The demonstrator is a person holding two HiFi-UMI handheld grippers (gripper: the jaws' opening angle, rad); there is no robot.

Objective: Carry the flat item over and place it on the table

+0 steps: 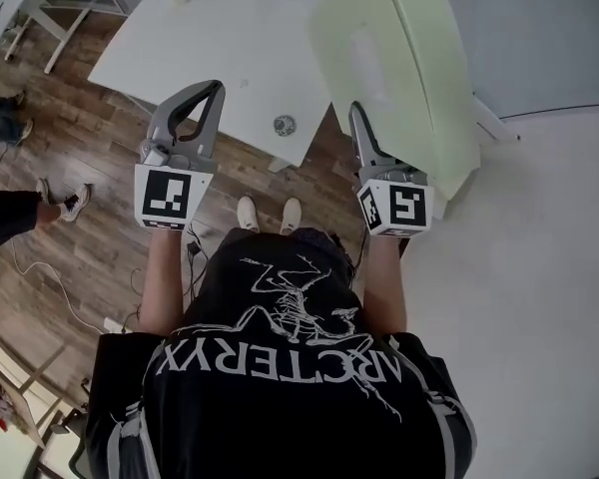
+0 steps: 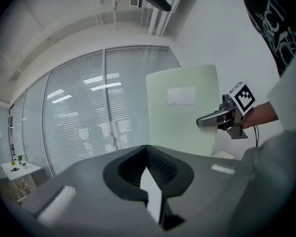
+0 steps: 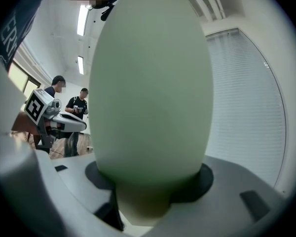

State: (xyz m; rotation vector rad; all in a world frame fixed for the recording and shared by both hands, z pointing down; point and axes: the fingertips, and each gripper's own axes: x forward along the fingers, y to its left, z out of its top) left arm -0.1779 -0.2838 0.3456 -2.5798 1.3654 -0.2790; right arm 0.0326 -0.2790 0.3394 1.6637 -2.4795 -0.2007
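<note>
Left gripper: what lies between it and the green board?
Nothing held or hanging. In the head view, the gap between left gripper and green board shows the white table corner and wood floor below.
</note>
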